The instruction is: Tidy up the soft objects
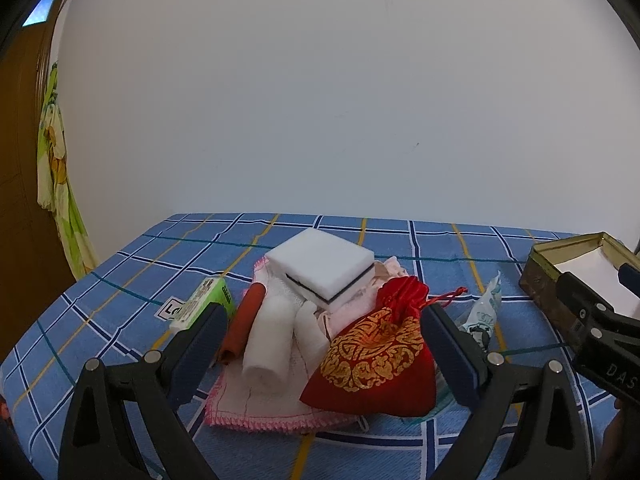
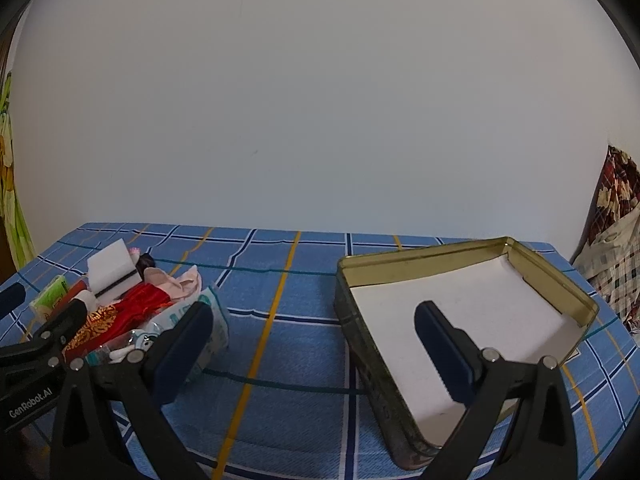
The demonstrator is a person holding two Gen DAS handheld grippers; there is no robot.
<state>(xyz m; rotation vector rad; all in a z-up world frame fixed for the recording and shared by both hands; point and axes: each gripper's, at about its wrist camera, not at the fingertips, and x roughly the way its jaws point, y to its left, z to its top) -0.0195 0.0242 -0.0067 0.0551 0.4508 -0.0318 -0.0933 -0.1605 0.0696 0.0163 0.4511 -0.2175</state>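
Blue plaid cloth [image 1: 120,280] covers the table, with a plain white wall behind. Readable text is thin: the left gripper [image 1: 324,354] shows "GenRobot.AI" on its body in the right view, and the right gripper [image 2: 316,350] shows "DAS" before the frame cuts it off. A label on the cloth starts with "L" — the rest sits behind the green pack [image 1: 208,300], whose print is too small to read.

The soft pile sits between the left jaws, which stand wide apart, holding nothing: one red pouch [image 1: 376,356] with gold pattern, one white sponge block [image 1: 322,268] on top, two white rolls [image 1: 270,340], one orange roll [image 1: 246,324], and a pink-edged towel [image 1: 256,404] underneath. A crinkly plastic packet [image 1: 486,312] lies just right of the pouch, its print unclear.

One open tin [image 2: 368,360] with a white liner sits well apart on the right. The right jaws are also spread, empty, one finger over the tin.
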